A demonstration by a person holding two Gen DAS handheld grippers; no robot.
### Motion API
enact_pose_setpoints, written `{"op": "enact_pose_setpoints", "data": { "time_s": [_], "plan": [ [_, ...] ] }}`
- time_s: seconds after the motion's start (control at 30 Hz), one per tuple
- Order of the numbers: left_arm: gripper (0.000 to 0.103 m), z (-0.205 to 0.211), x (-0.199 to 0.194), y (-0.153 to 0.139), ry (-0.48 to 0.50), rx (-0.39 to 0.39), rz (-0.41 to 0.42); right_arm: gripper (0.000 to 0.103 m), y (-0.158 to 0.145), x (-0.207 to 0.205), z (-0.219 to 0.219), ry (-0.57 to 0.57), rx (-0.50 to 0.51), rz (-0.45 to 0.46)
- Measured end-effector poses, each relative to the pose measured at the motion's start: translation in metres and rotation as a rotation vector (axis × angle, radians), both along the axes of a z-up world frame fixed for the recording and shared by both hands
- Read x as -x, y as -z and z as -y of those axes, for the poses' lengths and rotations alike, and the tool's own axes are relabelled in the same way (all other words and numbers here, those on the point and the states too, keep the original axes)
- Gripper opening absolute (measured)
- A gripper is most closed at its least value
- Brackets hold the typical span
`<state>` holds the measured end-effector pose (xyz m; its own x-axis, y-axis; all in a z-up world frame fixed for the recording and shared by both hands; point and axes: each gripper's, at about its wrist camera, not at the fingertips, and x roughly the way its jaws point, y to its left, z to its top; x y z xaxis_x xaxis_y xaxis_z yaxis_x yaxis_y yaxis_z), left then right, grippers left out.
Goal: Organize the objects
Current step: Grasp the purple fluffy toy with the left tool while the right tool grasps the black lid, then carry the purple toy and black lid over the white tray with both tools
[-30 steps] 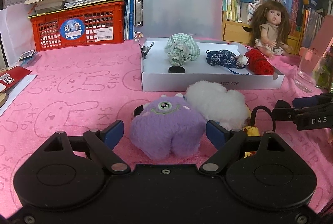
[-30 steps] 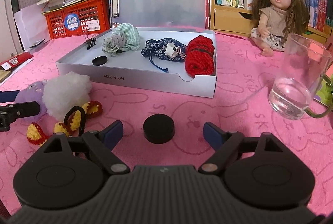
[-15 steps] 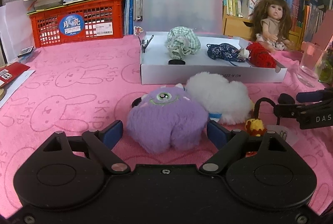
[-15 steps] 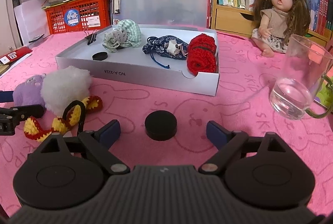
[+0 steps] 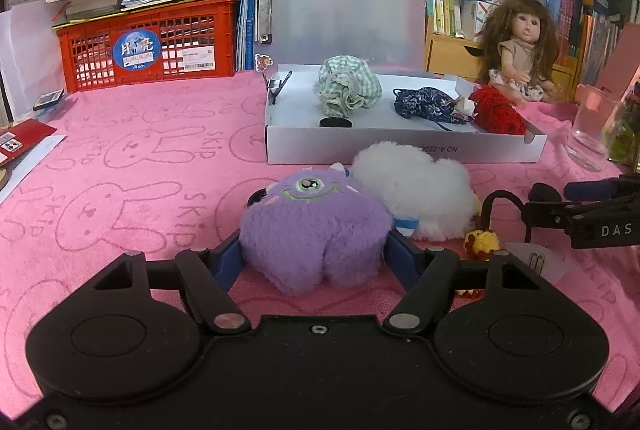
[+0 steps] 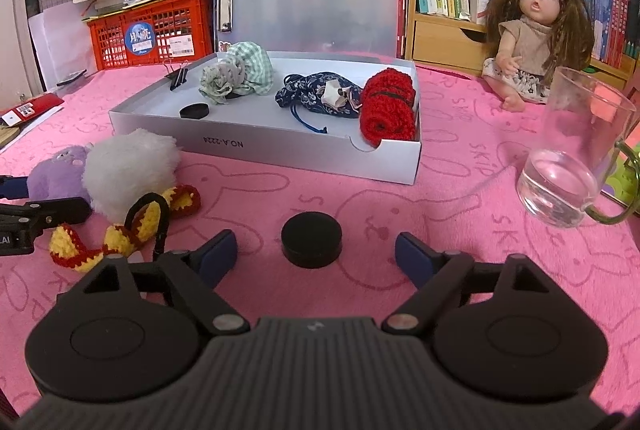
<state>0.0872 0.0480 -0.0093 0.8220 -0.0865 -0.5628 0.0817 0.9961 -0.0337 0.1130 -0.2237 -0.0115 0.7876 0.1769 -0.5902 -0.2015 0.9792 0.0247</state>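
Left wrist view: the left tool (image 5: 314,256) grips the purple one-eyed plush monster (image 5: 314,226), its two blue-padded fingers (image 5: 226,260) pressed into the toy's flanks near its lower end. The monster sits on the pink bunny-print cloth covering the tabletop (image 5: 132,166), toward the near edge, its face turned up and away from the tool. A fluffy white plush (image 5: 416,186) touches its right side, and a red-and-yellow crocheted piece (image 6: 120,234) with a black loop lies just beside that.

Behind the toys stands an open white box (image 5: 404,152) holding a green checked cloth bundle (image 5: 348,90), a small black disc (image 5: 335,122), a dark blue drawstring pouch (image 5: 428,104) and a red knitted roll (image 5: 498,112), with a black binder clip (image 6: 178,76) on its far left corner.

Right wrist view: the right tool (image 6: 316,256) rests low over the cloth with its fingers spread wide, a black puck (image 6: 311,239) lying on the cloth between them, touching neither. A glass mug (image 6: 568,166) stands near the right edge of the tabletop, and a long-haired doll (image 6: 536,34) sits at the far right corner. A red crate (image 5: 148,44) stacked with books sits at the far left.
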Motion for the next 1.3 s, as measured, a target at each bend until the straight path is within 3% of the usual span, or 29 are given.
{"op": "enact_pose_setpoints", "data": {
  "time_s": [0.1,0.17,0.3,1.3],
  "plan": [
    [0.069,0.0,0.0,-0.002,-0.003,0.001,0.001,0.075,-0.001,0.002,0.0,0.002,-0.01,0.009],
    [0.068,0.0,0.001,-0.003,-0.007,0.001,0.009,0.058,-0.002,0.003,0.0,0.014,-0.014,0.02],
    [0.067,0.002,0.003,-0.008,-0.011,-0.003,0.032,0.037,-0.004,0.004,0.003,0.041,-0.031,0.031],
    [0.066,0.005,0.013,-0.039,-0.002,0.029,0.098,0.037,-0.025,0.012,0.005,0.031,-0.043,0.091]
  ]
}}
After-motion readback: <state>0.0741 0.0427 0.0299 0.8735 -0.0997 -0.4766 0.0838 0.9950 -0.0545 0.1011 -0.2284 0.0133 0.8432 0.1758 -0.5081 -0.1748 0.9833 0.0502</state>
